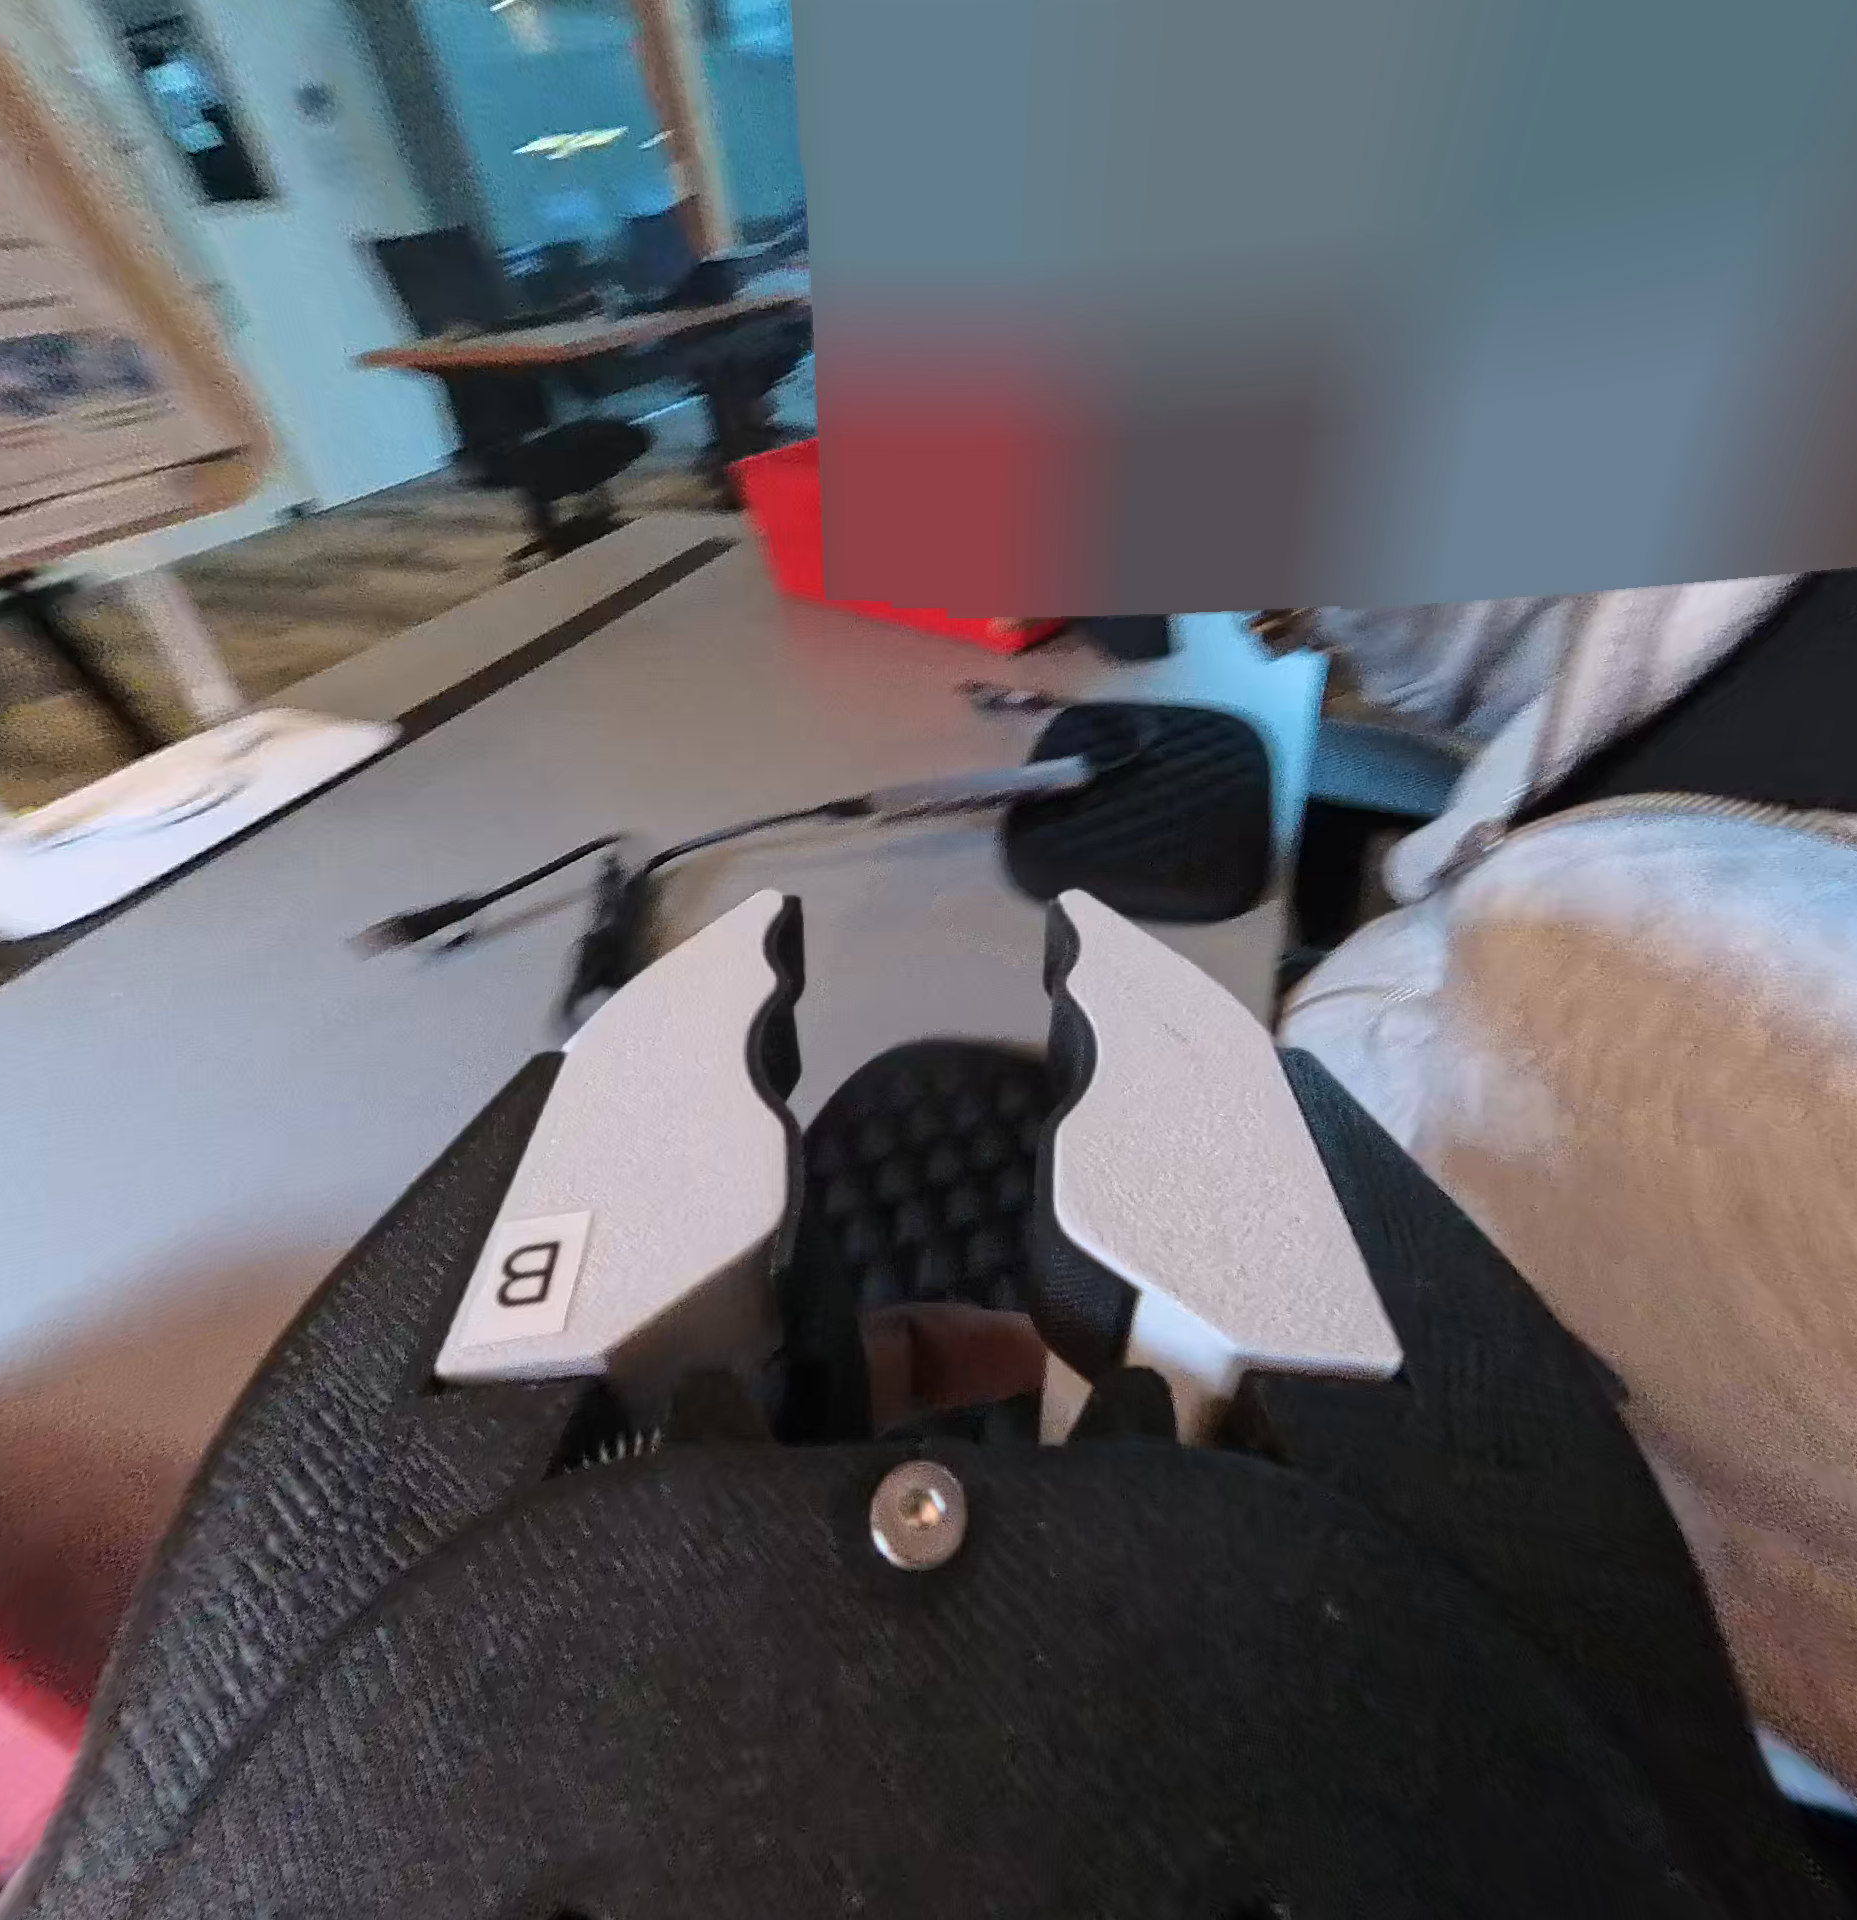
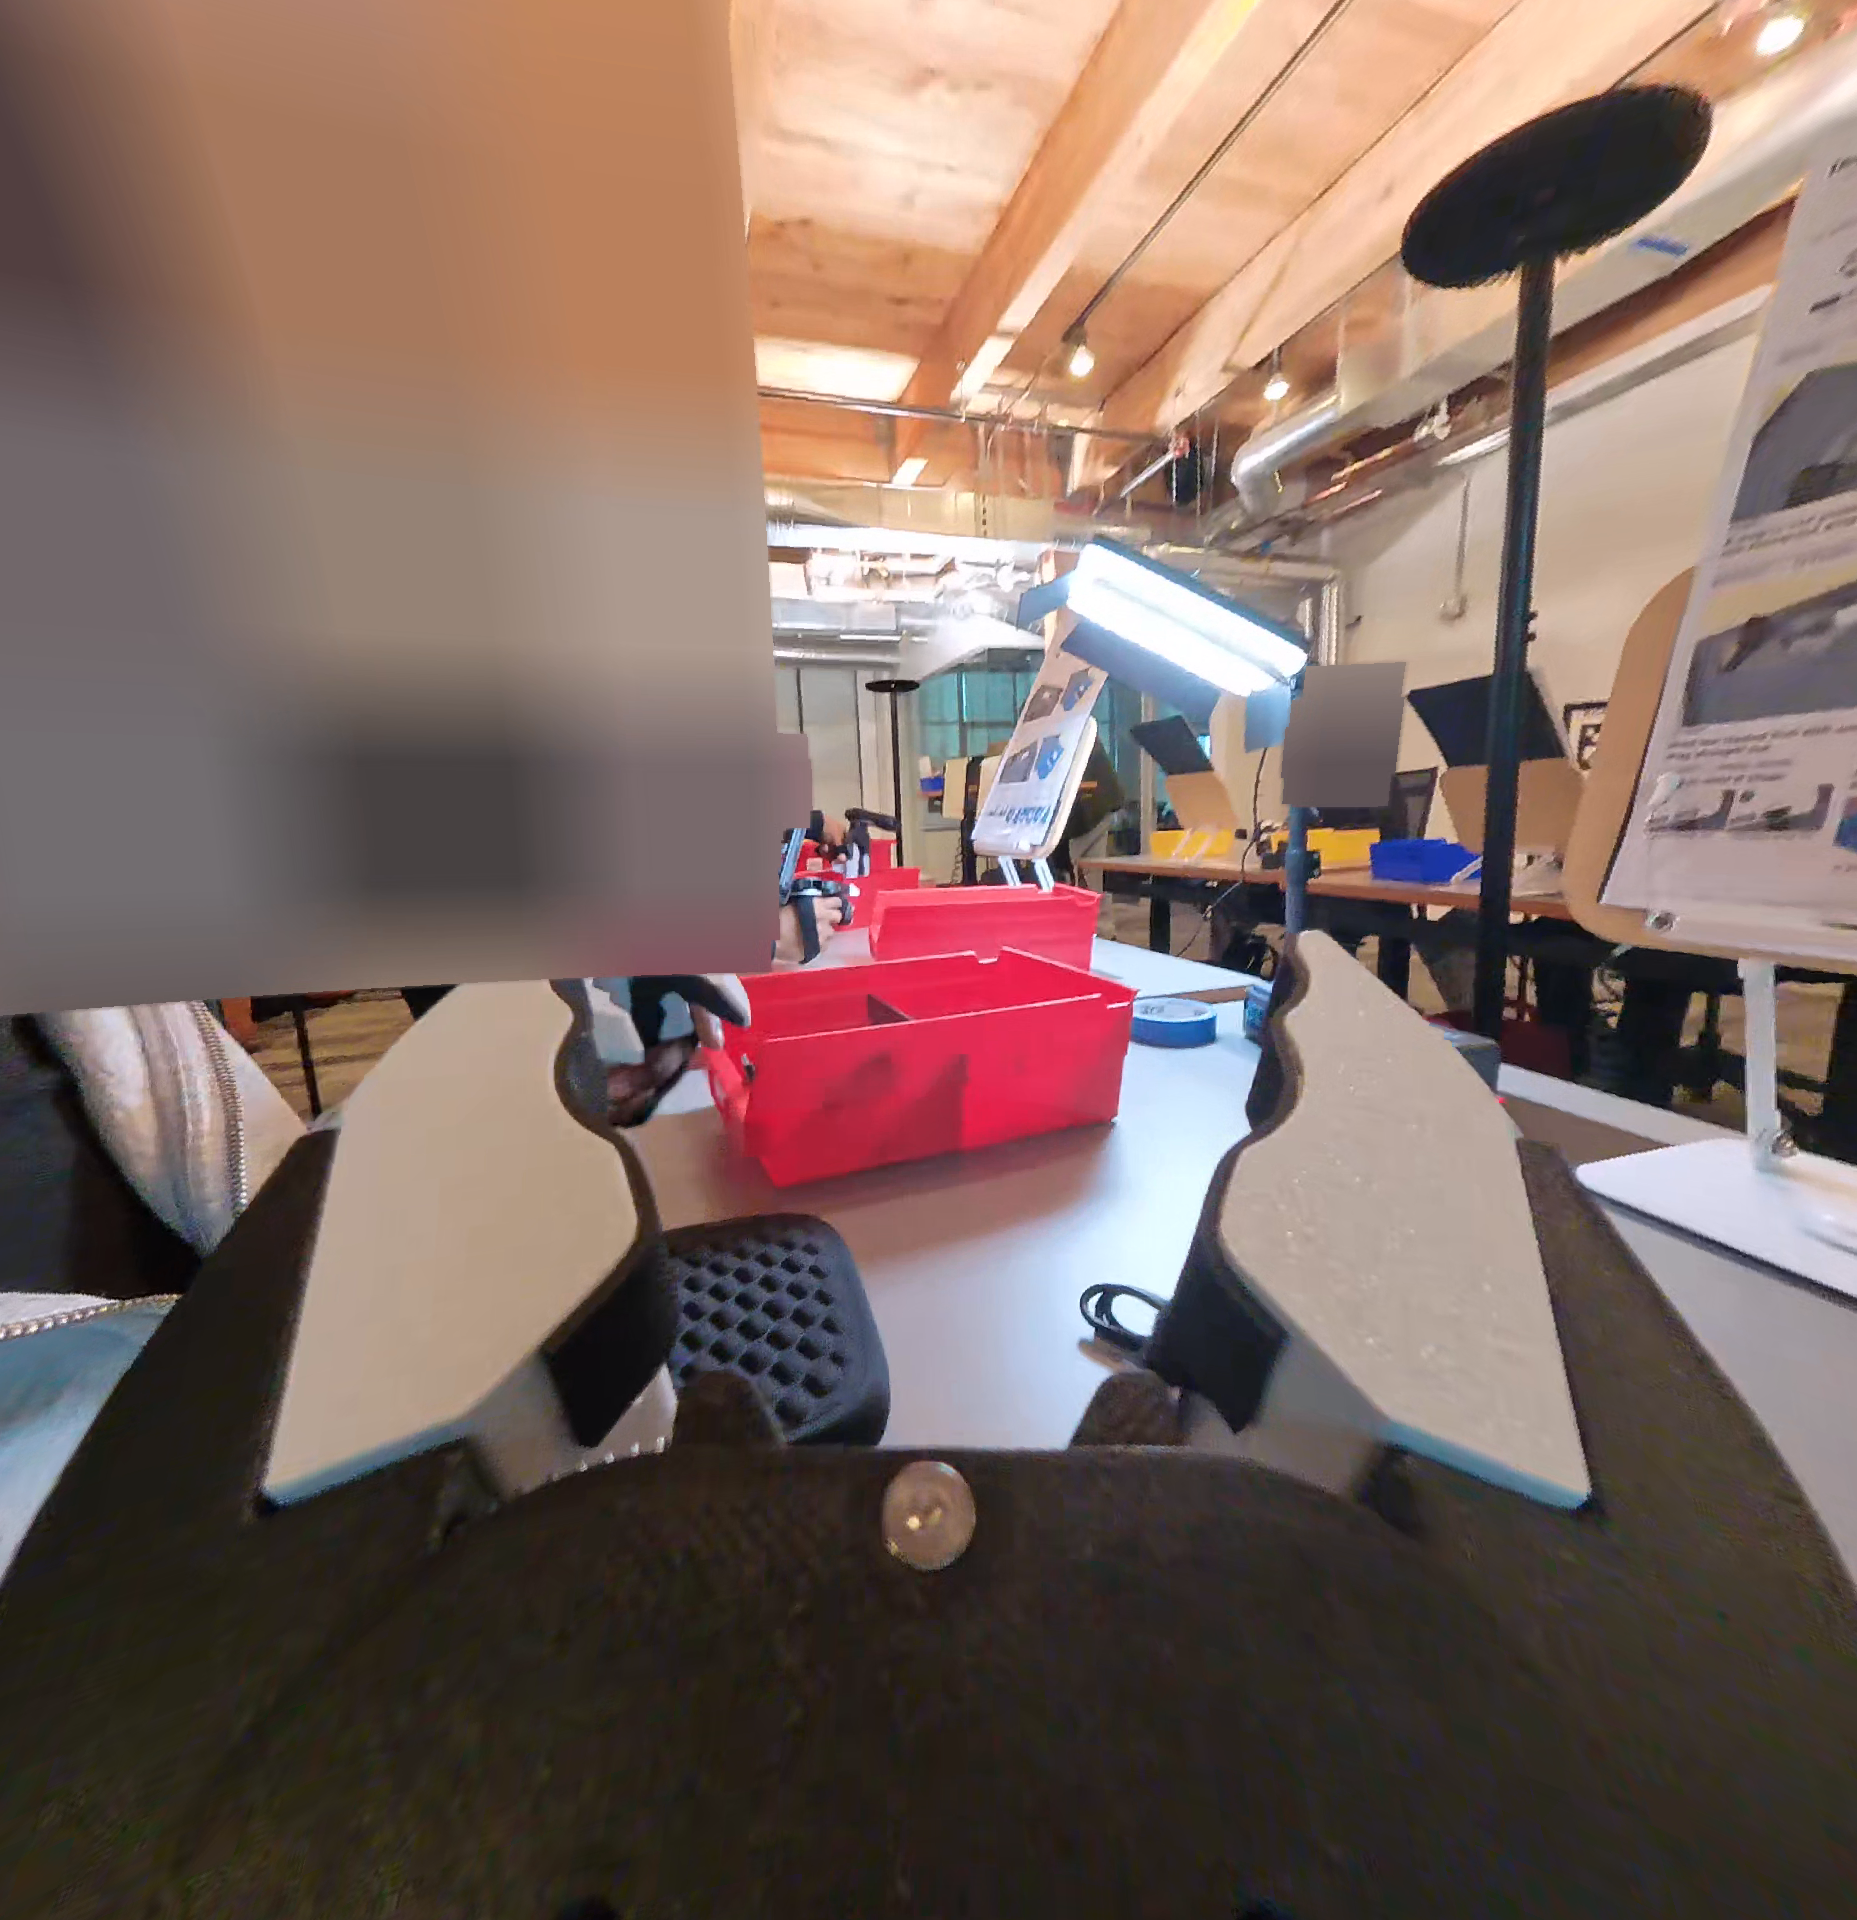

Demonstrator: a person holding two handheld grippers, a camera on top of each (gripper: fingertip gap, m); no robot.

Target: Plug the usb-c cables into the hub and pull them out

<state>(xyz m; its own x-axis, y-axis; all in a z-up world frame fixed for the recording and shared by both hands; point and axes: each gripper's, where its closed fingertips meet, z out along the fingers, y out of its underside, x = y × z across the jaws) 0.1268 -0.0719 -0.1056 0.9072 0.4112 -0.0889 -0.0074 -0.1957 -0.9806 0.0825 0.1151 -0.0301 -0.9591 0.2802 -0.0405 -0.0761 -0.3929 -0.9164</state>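
The left wrist view is motion-blurred. My left gripper (image 1: 924,925) is open and empty above the grey table (image 1: 280,1091). Ahead of it lie black cables (image 1: 488,914) and a slim grey piece (image 1: 965,790), too blurred to tell whether it is the hub. That piece ends at a black ribbed pad (image 1: 1142,810), which seems to be part of the other gripper. My right gripper (image 2: 924,1029) is wide open and empty, held above the table (image 2: 1007,1226). A black cable loop (image 2: 1111,1309) lies by its right finger (image 2: 1371,1195).
A red divided bin (image 2: 934,1060) stands ahead, more red bins behind it; it also shows in the left wrist view (image 1: 789,499). A blue tape roll (image 2: 1173,1023) lies beside it. A white sign stand base (image 2: 1734,1205) is at right. A grey sleeve (image 1: 1578,1091) fills the right side. Spacing between my two grippers at the tips: around 20 centimeters. About 20 centimeters separates my right fingertips from the slim grey piece (image 1: 965,790).
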